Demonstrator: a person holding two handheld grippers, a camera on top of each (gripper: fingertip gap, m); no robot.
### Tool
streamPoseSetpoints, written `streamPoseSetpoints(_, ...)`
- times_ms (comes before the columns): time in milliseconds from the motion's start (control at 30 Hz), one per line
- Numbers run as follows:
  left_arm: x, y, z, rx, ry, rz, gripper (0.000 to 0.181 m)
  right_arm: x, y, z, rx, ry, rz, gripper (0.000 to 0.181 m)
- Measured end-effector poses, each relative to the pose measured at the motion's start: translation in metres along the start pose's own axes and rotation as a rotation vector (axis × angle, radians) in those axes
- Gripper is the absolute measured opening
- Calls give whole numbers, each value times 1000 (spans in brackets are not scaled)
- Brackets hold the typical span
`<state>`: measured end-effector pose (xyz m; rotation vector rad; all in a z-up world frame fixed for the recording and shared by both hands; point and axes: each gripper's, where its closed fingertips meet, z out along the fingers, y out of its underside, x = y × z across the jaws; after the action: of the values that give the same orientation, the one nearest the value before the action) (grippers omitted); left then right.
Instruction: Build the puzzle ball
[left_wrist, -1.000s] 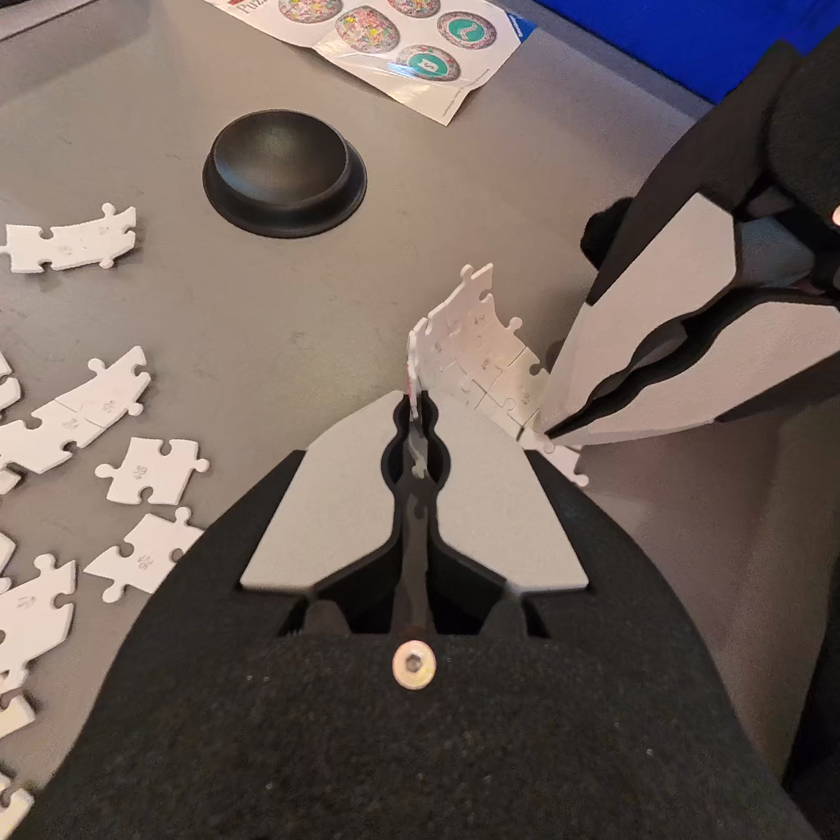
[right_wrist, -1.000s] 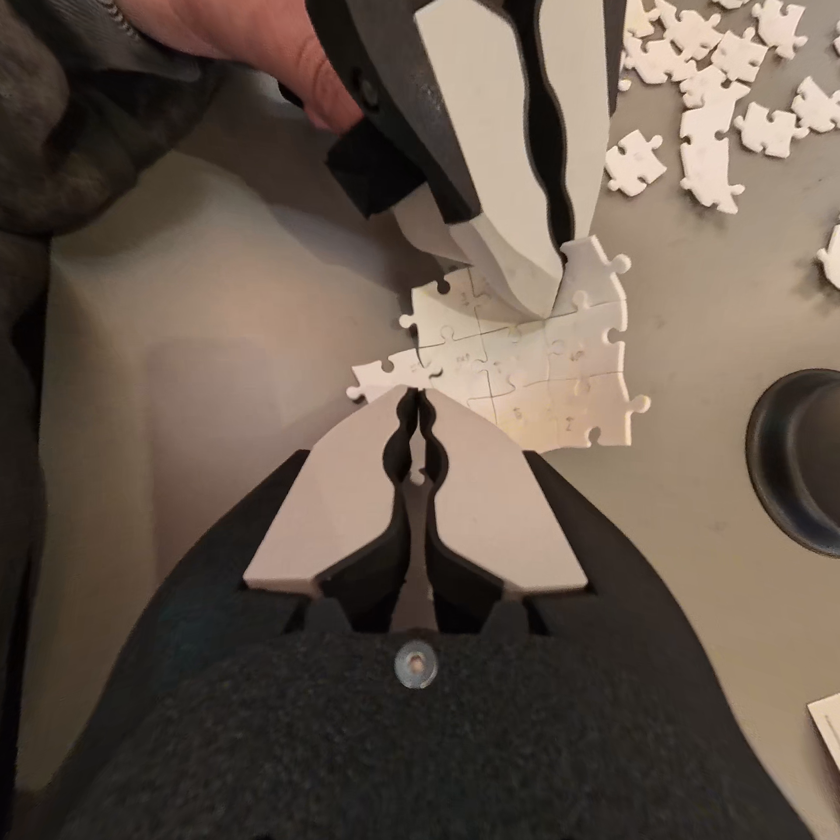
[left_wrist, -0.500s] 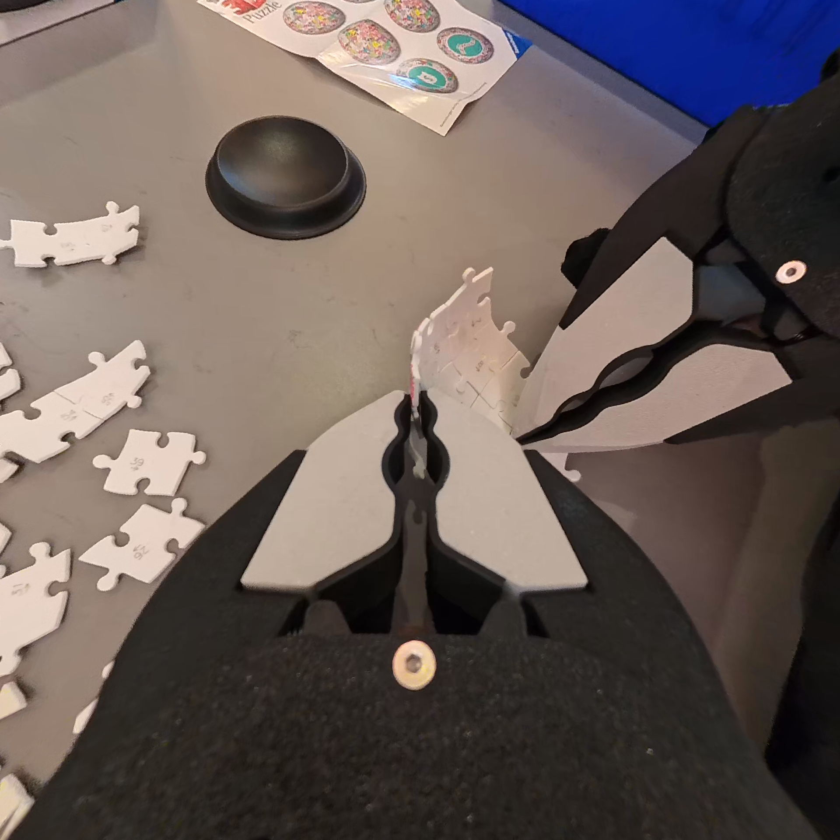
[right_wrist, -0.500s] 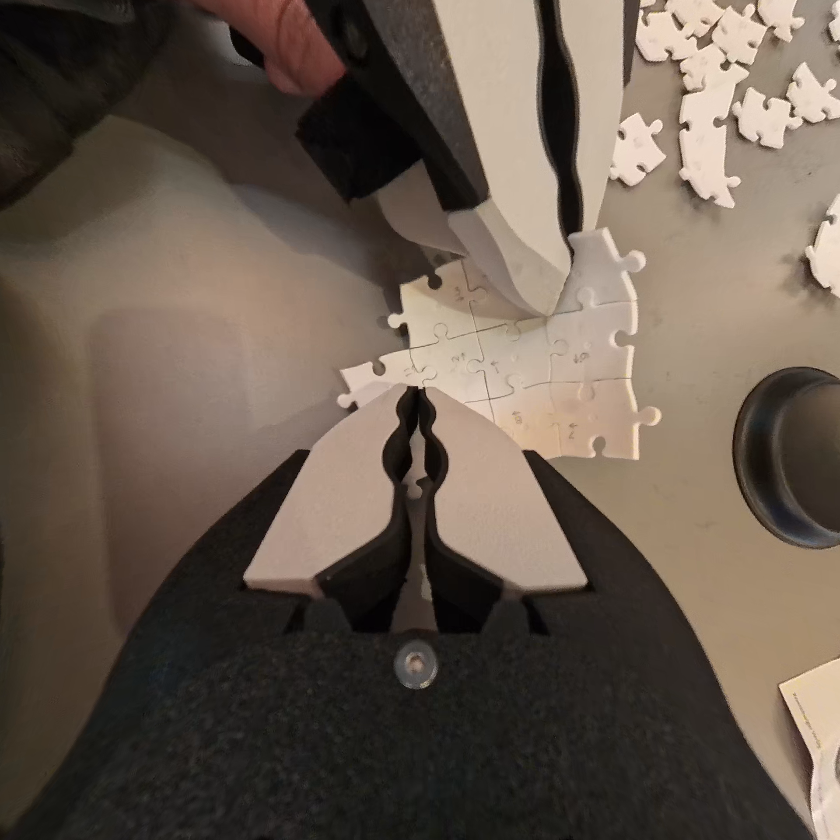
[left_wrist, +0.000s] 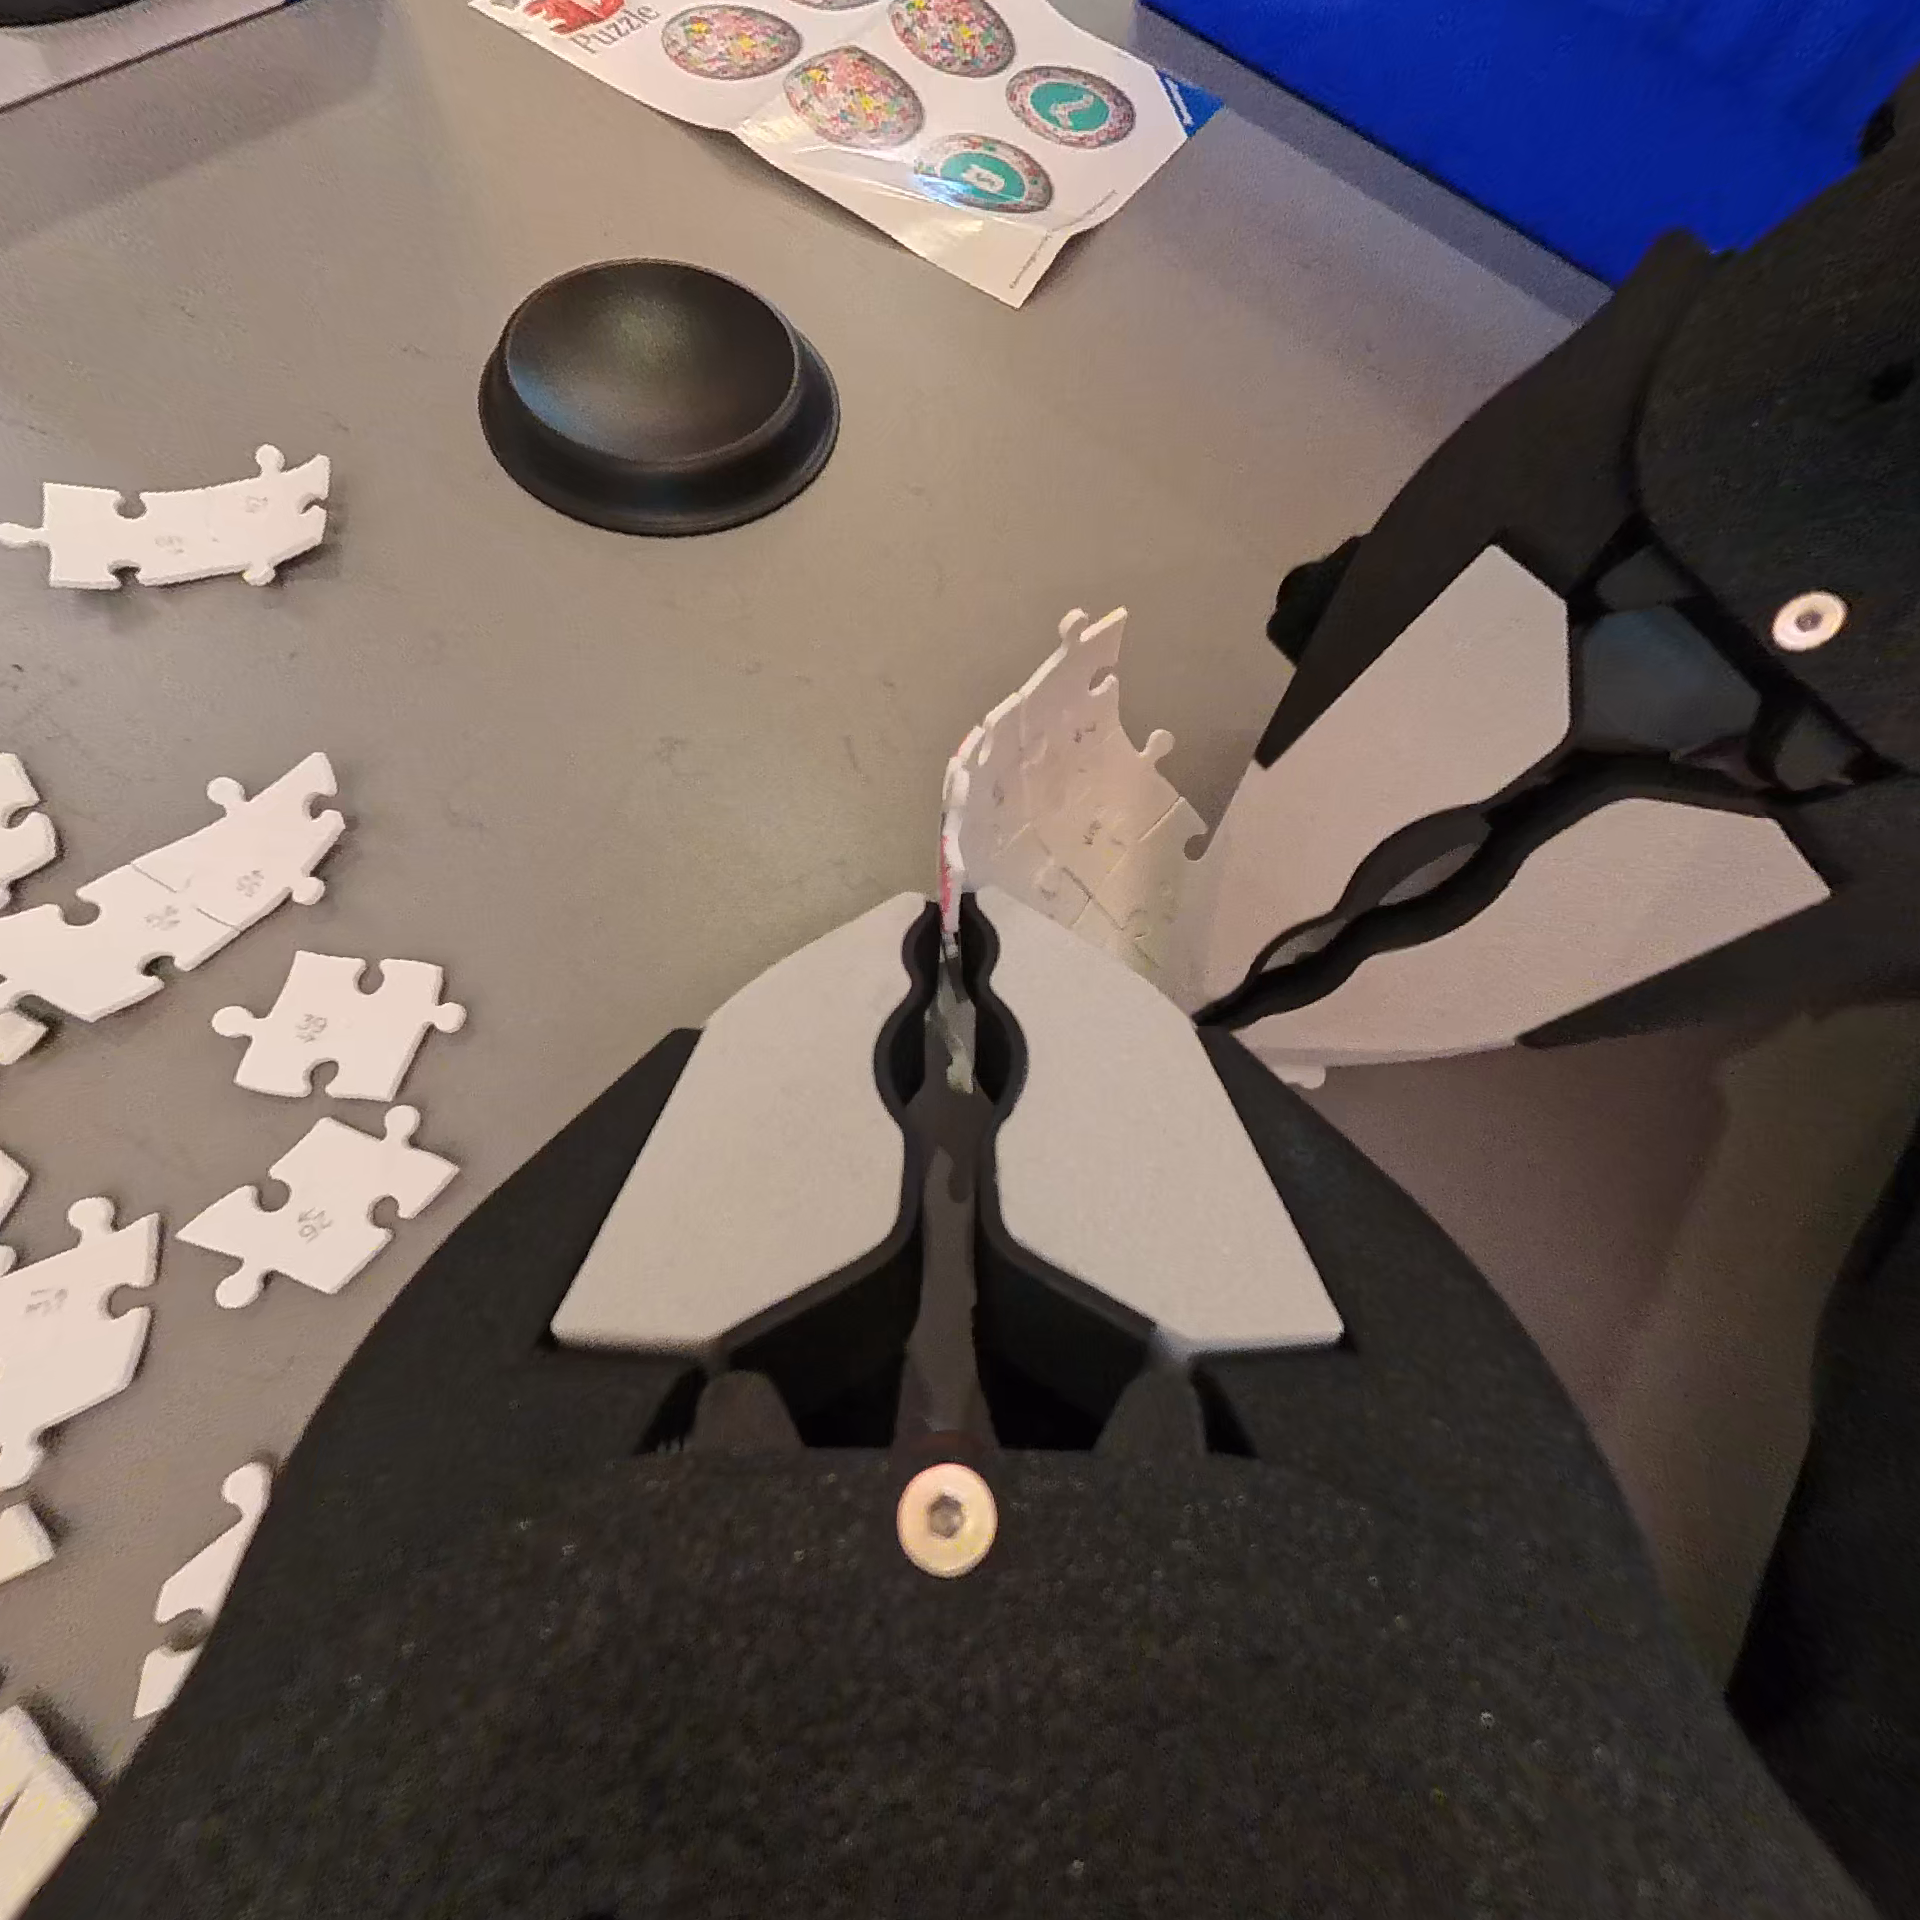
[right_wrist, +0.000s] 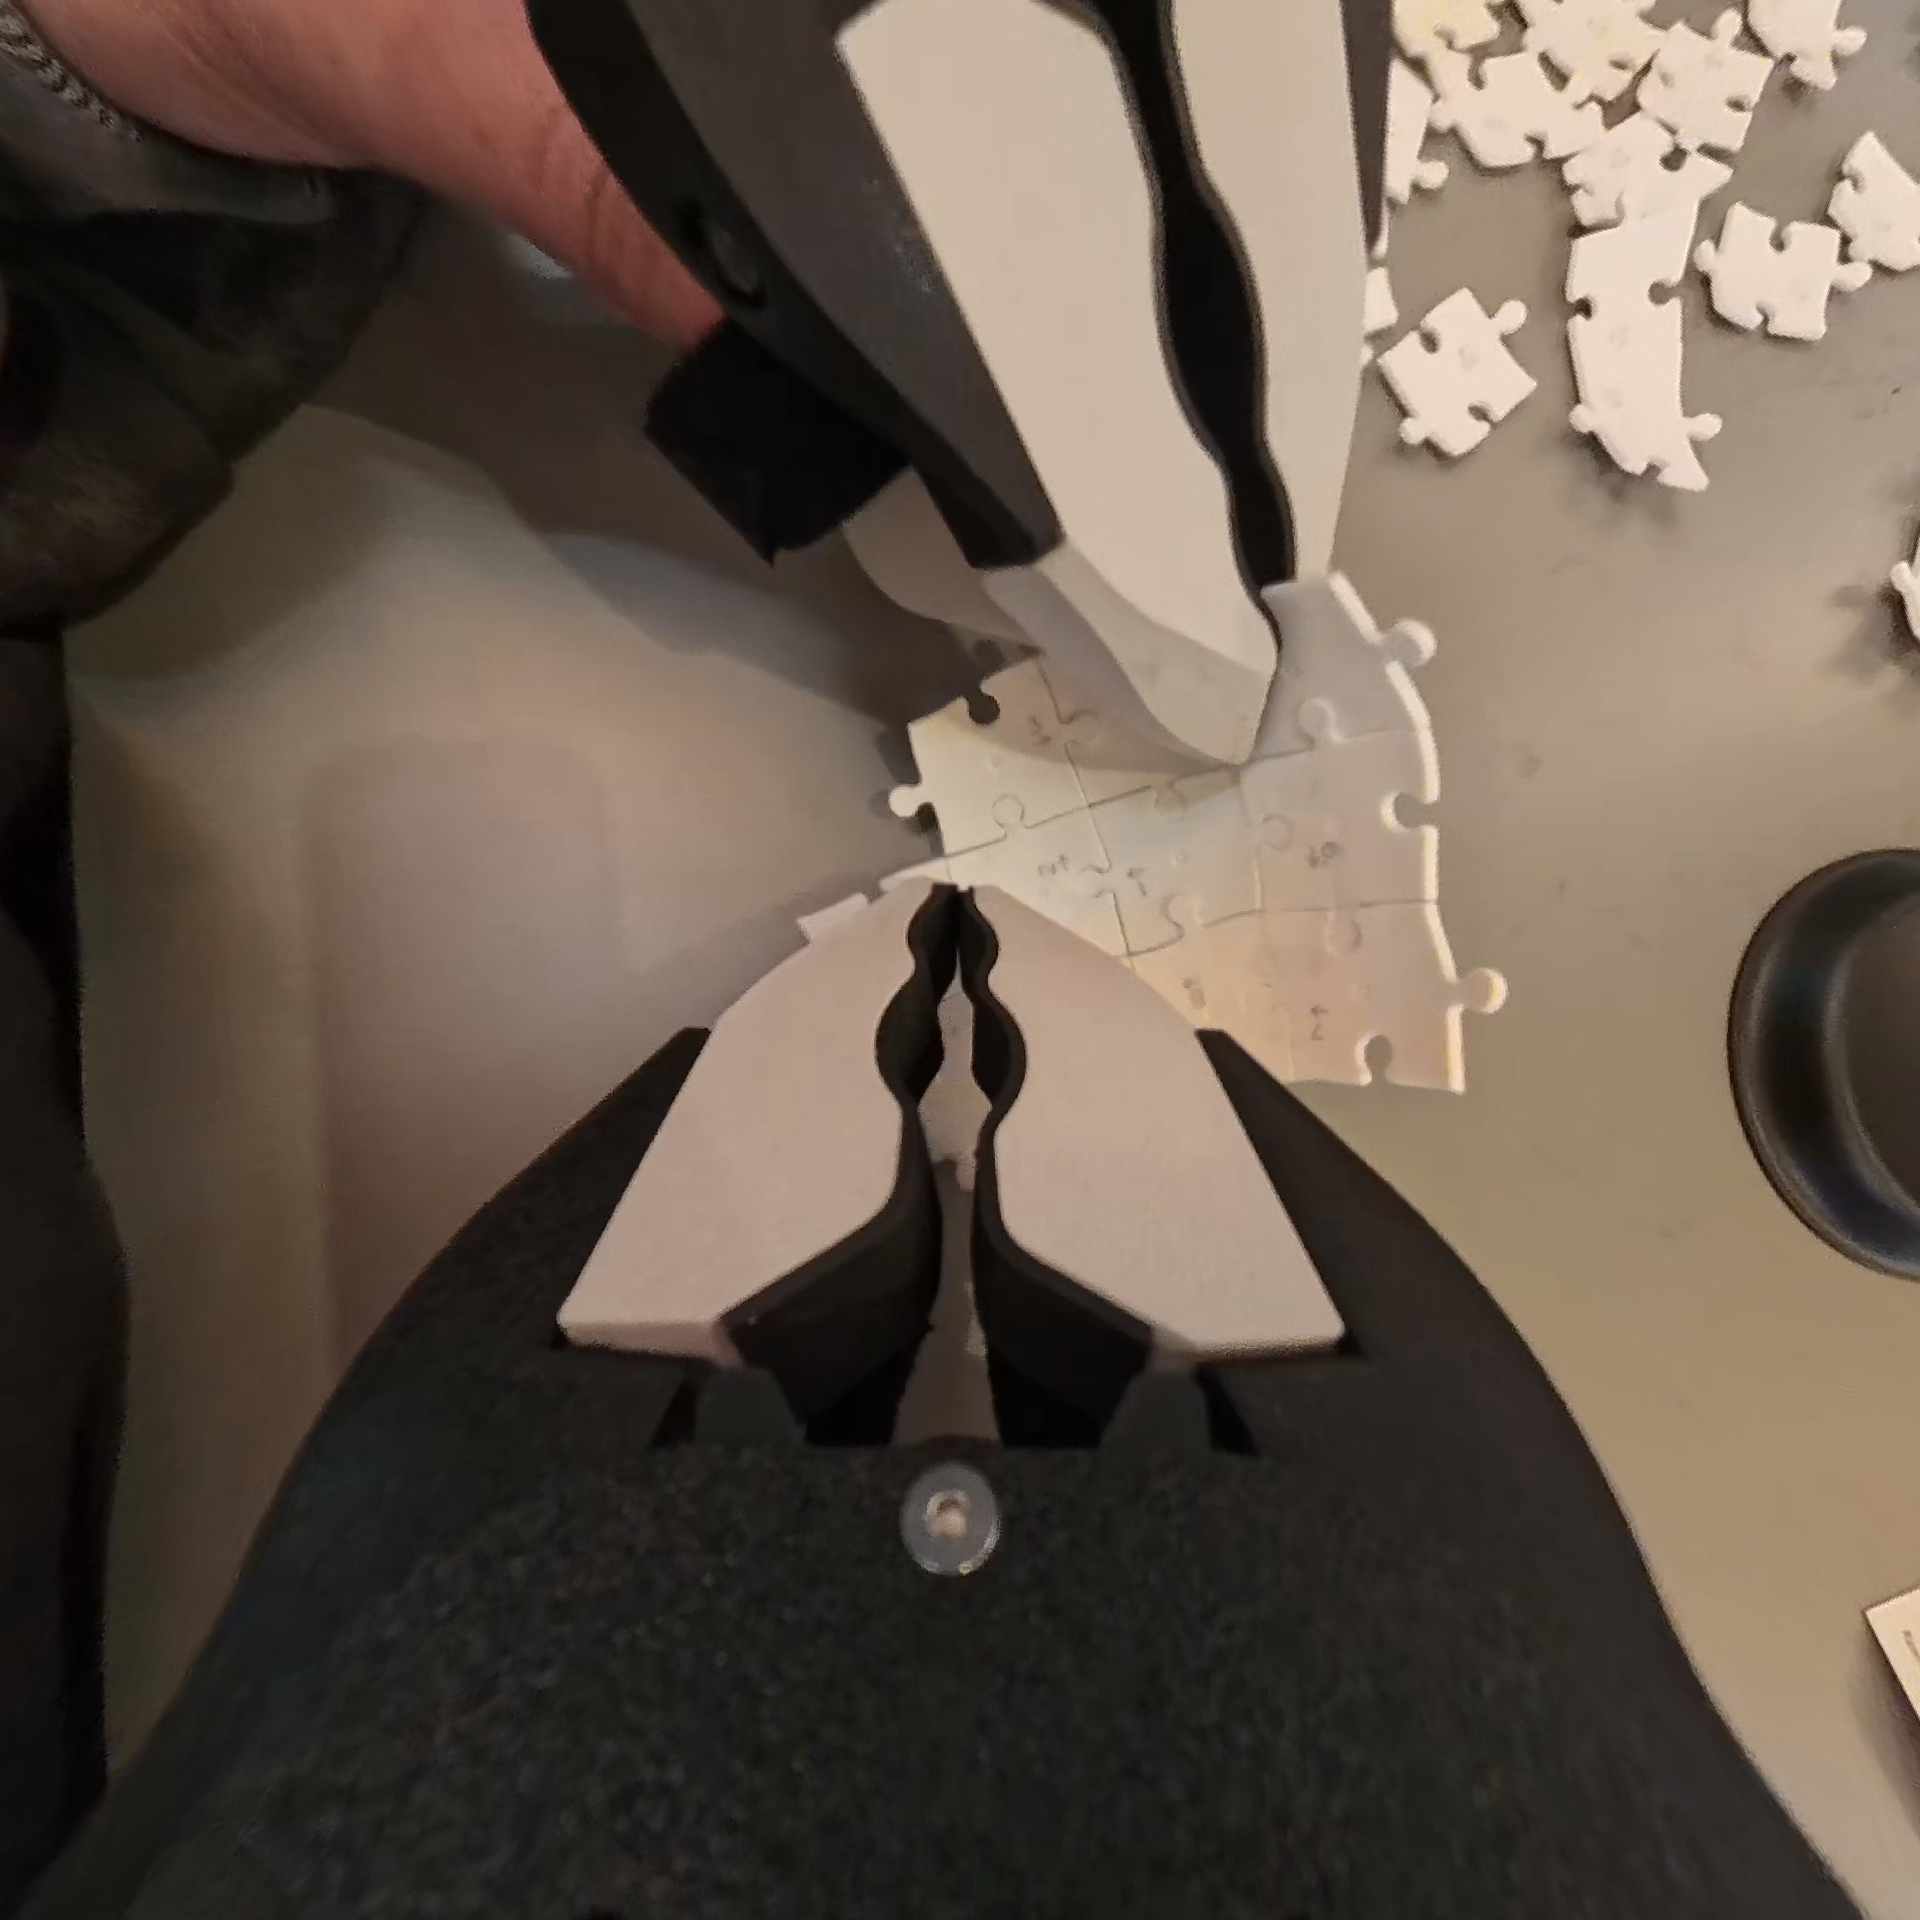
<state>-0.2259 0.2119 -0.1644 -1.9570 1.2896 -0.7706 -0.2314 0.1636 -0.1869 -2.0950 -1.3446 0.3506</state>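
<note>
My left gripper (left_wrist: 951, 920) is shut on the edge of a curved white panel (left_wrist: 1075, 810) of several joined puzzle pieces and holds it upright above the grey table. In the right wrist view the panel (right_wrist: 1320, 894) faces me, with the left gripper (right_wrist: 1262, 717) pinching its top edge. My right gripper (right_wrist: 956, 899) is shut on a single white piece (right_wrist: 836, 916) that meets the panel's lower left edge. Most of that piece is hidden by the fingers. In the left wrist view the right gripper (left_wrist: 1205, 1013) reaches in from the right, beside the panel.
A black round stand (left_wrist: 660, 395) sits on the table behind the panel and shows in the right wrist view (right_wrist: 1839, 1060). Several loose white pieces (left_wrist: 312, 1023) lie at the left. A printed leaflet (left_wrist: 883, 104) lies at the back. A person's hand (right_wrist: 416, 114) holds the left gripper. The grippers' ends are close to 5 centimetres from one another.
My right gripper has tilted and pressed in closer to the panel, so less of its piece sticks out. My left gripper has kept its hold on the panel.
</note>
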Motion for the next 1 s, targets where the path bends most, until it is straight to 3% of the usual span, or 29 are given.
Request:
streamPoseSetpoints(467,-3,1,-2,-1,-15,-6,3,3,2,7,-16,17,-40,0)
streamPoseSetpoints(667,0,2,-4,1,-40,15,3,14,-2,-24,95,16,114,0)
streamPoseSetpoints(800,5,4,-8,27,-67,6,3,-1,7,-31,77,53,100,0)
streamPoseSetpoints(1000,9,4,-10,49,-140,58,3,-22,13,-18,36,89,104,0)
